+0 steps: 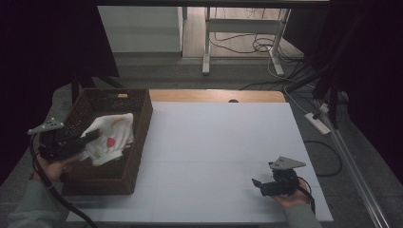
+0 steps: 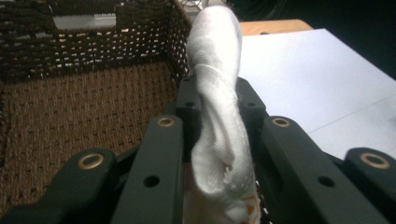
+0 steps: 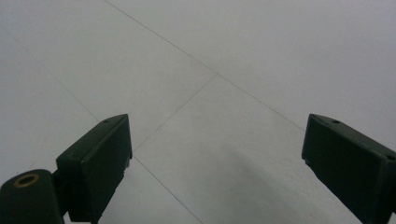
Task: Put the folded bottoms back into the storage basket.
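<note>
A white cloth [image 1: 111, 137] with small red and orange prints hangs over the dark woven basket [image 1: 138, 142] at the table's left. My left gripper [image 1: 90, 138] is shut on the cloth; in the left gripper view the white cloth [image 2: 217, 116] is pinched between the two black jaws, above the basket's woven floor [image 2: 79, 112]. My right gripper [image 1: 259, 184] rests low near the table's front right, held by a hand. In the right gripper view my right gripper [image 3: 217, 149] stands open with nothing between its fingers, over the white table top [image 3: 224, 56].
The white table top [image 1: 223, 142] stretches between the basket and the right gripper. A wooden edge [image 1: 214, 96] shows at the table's far side. Beyond it stand desk legs and cables on the floor [image 1: 266, 45]; a power strip [image 1: 319, 122] lies at the right.
</note>
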{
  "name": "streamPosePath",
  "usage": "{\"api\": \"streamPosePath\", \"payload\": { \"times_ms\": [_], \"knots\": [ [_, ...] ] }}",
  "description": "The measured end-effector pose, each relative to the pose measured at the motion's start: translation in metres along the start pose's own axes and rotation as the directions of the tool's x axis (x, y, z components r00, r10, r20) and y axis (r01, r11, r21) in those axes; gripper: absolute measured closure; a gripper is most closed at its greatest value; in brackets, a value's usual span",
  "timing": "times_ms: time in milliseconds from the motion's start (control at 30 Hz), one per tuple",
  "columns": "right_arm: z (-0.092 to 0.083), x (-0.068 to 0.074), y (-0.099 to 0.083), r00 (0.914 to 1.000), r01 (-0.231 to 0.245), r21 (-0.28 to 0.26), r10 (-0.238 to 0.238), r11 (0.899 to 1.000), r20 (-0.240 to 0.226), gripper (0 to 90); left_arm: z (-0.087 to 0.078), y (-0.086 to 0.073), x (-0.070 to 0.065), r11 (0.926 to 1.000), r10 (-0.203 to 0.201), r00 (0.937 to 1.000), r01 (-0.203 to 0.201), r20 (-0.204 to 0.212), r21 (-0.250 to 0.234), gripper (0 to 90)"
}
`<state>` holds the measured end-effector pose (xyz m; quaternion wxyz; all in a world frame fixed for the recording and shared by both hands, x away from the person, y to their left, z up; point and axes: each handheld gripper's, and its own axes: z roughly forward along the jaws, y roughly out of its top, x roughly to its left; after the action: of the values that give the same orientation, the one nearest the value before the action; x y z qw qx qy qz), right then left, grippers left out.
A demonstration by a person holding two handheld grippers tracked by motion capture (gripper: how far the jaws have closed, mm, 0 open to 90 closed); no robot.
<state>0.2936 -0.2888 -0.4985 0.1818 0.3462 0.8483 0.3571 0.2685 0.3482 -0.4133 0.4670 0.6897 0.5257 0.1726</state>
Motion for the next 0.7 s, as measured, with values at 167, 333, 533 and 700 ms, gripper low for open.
{"api": "streamPosePath", "payload": {
  "times_ms": [167,333,533,700],
  "knots": [
    [0.0,0.0,0.0,1.0,-0.001,-0.001,0.001,1.0,0.001,8.8,0.008,-0.002,0.002,0.9997,-0.003,1.0,0.003,-0.004,0.025,75.8],
    [0.0,0.0,0.0,1.0,0.0,0.001,0.0,1.0,0.001,8.8,0.016,-0.001,0.005,0.9991,-0.004,1.0,0.004,-0.006,0.041,75.8],
    [0.0,0.0,0.0,1.0,0.0,0.002,0.0,1.0,0.002,8.7,0.025,0.001,0.008,0.9976,-0.005,0.9997,0.007,-0.022,0.069,75.7],
    [0.0,0.0,0.0,1.0,-0.001,0.003,0.001,1.0,0.004,8.8,0.031,0.0,0.013,0.9954,-0.013,0.9993,0.016,-0.034,0.094,75.7]
  ]
}}
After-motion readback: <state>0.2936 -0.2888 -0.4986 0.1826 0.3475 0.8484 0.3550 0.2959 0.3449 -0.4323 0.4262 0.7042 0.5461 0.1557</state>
